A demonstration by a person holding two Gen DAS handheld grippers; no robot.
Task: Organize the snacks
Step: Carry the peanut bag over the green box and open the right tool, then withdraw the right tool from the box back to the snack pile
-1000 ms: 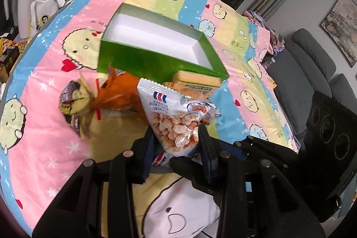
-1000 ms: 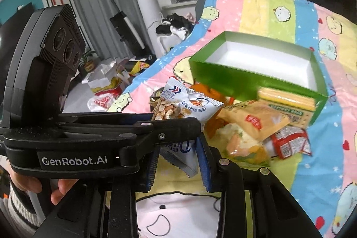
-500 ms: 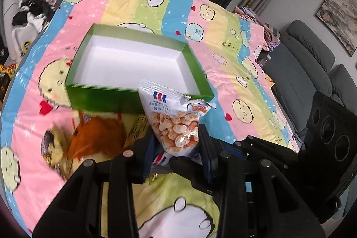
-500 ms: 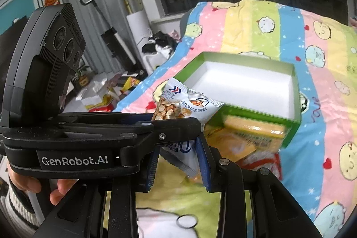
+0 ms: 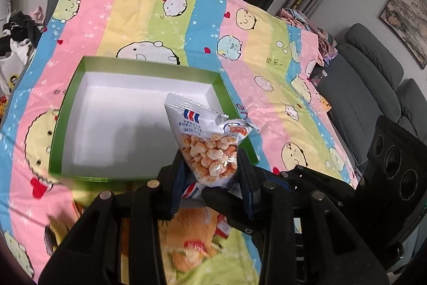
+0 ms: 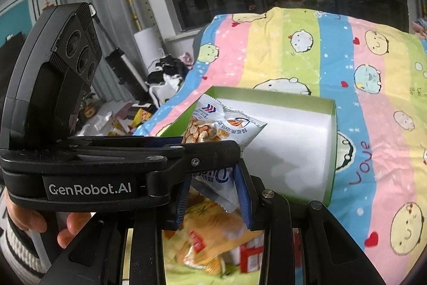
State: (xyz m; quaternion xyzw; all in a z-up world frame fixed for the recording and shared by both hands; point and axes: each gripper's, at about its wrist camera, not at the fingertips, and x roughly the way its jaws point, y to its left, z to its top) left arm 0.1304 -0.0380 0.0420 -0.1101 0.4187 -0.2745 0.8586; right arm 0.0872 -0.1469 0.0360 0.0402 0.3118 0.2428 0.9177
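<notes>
Two grippers | left gripper and right gripper were narrowly clamped on one white crinkly peanut packet | held over green cardboard tray

striped cartoon blanket: green box, blurred snack packets.
</notes>
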